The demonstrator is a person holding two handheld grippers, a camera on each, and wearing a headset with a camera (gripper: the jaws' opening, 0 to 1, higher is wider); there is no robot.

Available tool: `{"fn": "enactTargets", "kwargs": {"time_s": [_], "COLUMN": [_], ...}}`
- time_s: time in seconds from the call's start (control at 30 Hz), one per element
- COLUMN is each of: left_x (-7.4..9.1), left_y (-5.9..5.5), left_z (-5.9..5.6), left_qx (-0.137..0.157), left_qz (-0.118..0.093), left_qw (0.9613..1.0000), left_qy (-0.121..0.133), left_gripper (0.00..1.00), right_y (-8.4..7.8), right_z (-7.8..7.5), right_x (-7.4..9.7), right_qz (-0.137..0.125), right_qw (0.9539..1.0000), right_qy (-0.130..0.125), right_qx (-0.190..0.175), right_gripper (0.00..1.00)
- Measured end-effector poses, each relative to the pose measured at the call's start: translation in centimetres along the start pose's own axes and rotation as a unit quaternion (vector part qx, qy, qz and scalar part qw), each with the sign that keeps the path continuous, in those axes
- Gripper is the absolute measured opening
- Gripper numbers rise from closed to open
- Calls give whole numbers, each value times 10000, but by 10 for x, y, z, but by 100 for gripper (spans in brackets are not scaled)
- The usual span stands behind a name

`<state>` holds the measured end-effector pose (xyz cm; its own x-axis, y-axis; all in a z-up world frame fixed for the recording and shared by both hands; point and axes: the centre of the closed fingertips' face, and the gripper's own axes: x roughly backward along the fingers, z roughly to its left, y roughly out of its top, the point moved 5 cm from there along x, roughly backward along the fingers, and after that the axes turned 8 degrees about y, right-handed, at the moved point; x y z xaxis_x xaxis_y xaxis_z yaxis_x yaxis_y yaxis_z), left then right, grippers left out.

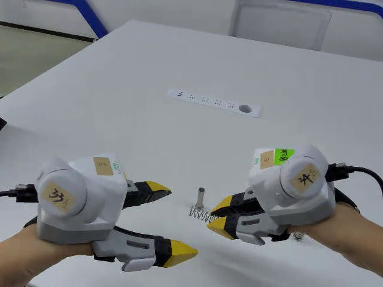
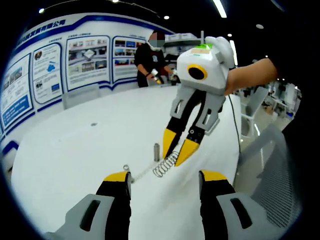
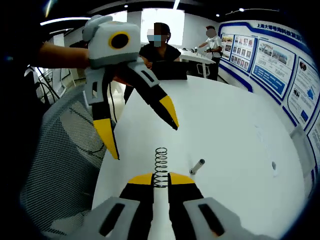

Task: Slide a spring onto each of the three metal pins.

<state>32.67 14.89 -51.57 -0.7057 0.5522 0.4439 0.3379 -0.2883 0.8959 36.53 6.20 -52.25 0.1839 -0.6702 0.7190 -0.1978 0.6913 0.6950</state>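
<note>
1. I'm working over a plain white table (image 1: 179, 66), with a power strip (image 1: 213, 102) at 12 o'clock and posters (image 2: 90, 55) lining the room's wall.
2. I'm holding the left gripper (image 1: 179, 221) spread wide and empty at 9 o'clock of the pin, probably ready to steady it.
3. The right gripper (image 1: 212, 218) is pinching the spring (image 1: 202, 213) by one end, leaving the far end free for threading.
4. The pin (image 1: 200, 196) is standing upright and bare, just at 12 o'clock of the spring.

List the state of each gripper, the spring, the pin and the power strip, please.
left gripper, open, holding nothing.
right gripper, shut on the spring.
spring, gripped at one end, not yet on the pin.
pin, standing upright, bare.
power strip, nothing plugged in.
</note>
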Motion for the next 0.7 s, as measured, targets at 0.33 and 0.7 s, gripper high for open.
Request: {"fn": "enactTargets", "kwargs": {"time_s": [0.33,0.7], "left_x": [-7,-9], "left_y": [21,22], "left_z": [-14,-31], "left_qx": [-636,-823], "left_qz": [56,92], "left_qw": [9977,9948], "left_qy": [-242,-589], "left_gripper": [46,24], "right_y": [8,17], "right_z": [22,32], "right_x": [21,30], "right_qz": [-42,18], "right_qw": [9997,9990], "right_qy": [127,132], "right_qx": [180,419], "right_gripper": [10,10]}}
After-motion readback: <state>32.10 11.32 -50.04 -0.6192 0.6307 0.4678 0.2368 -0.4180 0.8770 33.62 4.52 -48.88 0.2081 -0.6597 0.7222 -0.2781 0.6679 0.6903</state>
